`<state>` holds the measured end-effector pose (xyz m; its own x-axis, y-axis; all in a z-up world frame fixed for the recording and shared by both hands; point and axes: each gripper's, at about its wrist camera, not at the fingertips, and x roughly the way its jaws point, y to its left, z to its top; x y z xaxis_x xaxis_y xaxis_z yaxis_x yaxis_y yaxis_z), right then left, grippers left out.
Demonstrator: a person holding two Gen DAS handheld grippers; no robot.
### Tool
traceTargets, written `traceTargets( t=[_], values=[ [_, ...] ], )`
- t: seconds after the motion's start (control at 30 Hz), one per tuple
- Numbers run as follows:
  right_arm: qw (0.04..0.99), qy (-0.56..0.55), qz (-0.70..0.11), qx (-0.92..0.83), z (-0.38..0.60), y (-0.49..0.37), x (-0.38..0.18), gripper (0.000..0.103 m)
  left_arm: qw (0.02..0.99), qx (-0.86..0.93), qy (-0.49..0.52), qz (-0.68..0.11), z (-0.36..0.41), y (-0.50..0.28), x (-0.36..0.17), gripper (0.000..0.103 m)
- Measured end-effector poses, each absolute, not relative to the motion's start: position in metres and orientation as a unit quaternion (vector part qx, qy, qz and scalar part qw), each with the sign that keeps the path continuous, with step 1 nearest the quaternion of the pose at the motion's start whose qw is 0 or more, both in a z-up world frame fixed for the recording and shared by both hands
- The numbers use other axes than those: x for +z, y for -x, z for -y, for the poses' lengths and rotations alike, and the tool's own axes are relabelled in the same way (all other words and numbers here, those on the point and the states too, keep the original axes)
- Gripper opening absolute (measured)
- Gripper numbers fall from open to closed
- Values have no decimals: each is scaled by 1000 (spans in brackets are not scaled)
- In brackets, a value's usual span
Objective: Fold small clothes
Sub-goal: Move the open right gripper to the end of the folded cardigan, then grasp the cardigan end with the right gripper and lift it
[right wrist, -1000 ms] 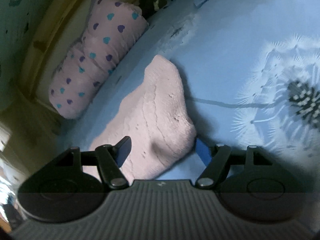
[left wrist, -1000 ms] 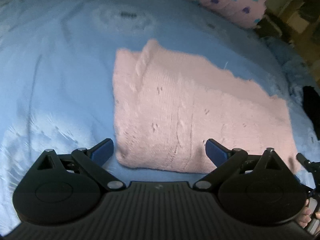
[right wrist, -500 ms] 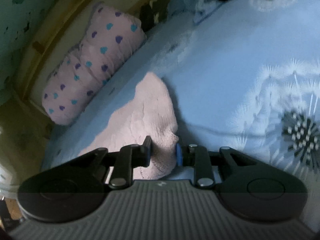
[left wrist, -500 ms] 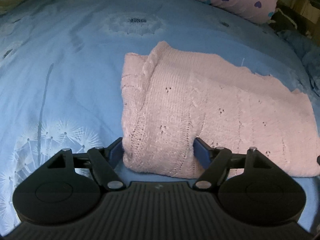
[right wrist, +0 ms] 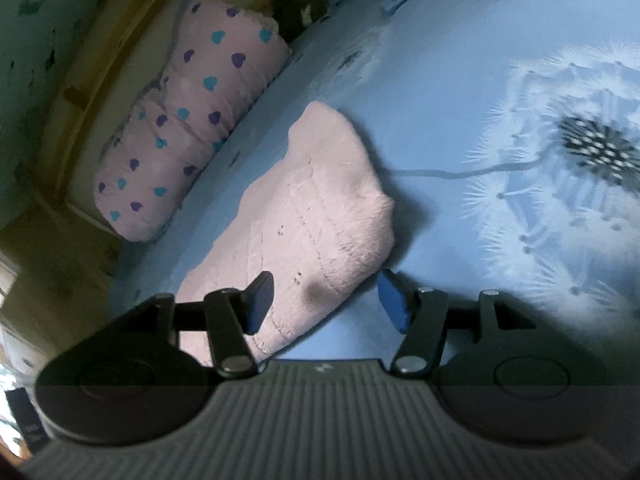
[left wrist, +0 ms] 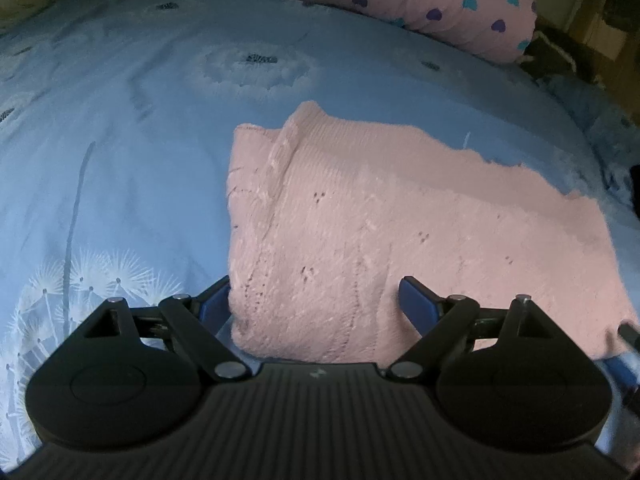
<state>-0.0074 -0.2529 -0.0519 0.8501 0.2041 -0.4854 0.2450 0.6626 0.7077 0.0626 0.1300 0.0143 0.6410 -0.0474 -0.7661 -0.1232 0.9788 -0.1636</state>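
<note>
A pink knitted garment [left wrist: 360, 232] lies folded flat on the blue bed sheet [left wrist: 120, 160]. My left gripper [left wrist: 316, 304] is open, its blue fingers straddling the garment's near left corner without pinching it. In the right wrist view the same garment [right wrist: 312, 216] lies ahead. My right gripper [right wrist: 326, 300] is open over the garment's near corner, its left finger above the knit and its right finger over the sheet [right wrist: 460, 100].
A pink pillow with blue and purple hearts [left wrist: 420, 4] lies along the far edge of the bed and also shows in the right wrist view [right wrist: 192, 120]. A wooden bed frame [right wrist: 80, 80] and clutter lie beyond it. The sheet has white dandelion prints [right wrist: 560, 180].
Both grippers closed in on the garment half a second ago, the right pinching its corner. Now both have opened and let the garment lie flat.
</note>
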Motion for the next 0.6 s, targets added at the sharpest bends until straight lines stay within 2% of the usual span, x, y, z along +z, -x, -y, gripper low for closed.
traceTargets(
  t=[0.3,0.4,0.6],
  values=[
    [879,-416,-225,-57,245,-36,-62,62,892,16,118,-437,-139,-70,3,90],
    [875,-436,-201,-62,248,-45,-65,67,891,16,117,-438,-140,-71,3,90],
    [879,-439,-176,-60,245,-56,-69,68,891,15,112,-439,-140,-72,2,90]
  ],
)
